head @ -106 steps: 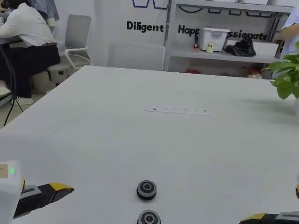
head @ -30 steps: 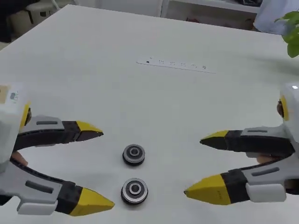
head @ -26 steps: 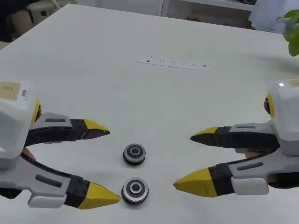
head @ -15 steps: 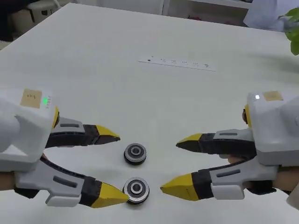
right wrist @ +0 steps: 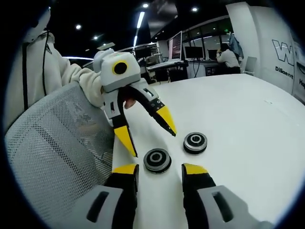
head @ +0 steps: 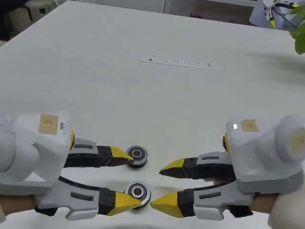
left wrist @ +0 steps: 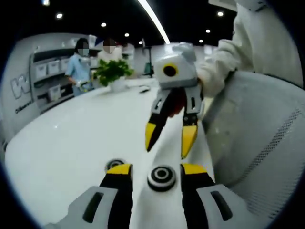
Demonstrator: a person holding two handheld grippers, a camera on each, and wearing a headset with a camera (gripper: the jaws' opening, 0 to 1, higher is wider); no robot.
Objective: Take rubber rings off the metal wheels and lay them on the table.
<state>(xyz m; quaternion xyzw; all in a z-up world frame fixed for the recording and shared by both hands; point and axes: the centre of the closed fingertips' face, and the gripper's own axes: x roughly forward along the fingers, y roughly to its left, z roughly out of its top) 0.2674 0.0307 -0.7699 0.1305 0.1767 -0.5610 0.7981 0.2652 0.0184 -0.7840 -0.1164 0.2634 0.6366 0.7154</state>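
Two metal wheels with black rubber rings lie flat on the white table [head: 95, 86]. The near wheel [head: 137, 192] sits close to the front edge and the far wheel [head: 137, 154] just behind it. My left gripper [head: 127, 179] comes in from the left, open, its yellow tips either side of the near wheel [left wrist: 161, 177], with the far wheel [left wrist: 114, 165] beside its upper tip. My right gripper [head: 159, 186] faces it from the right, open, with the near wheel [right wrist: 157, 160] just ahead of its tips. The far wheel [right wrist: 195, 142] lies to one side.
A white power strip [head: 180, 63] lies across the middle of the table. A green plant [head: 298, 28] stands at the far right. A grey mesh chair back [right wrist: 57, 143] is close behind the table's front edge. People stand by shelves [left wrist: 81, 62] in the background.
Both grippers have closed in from the sides toward the near wheel, their tips now almost meeting around it. The head camera has tilted down toward the table.
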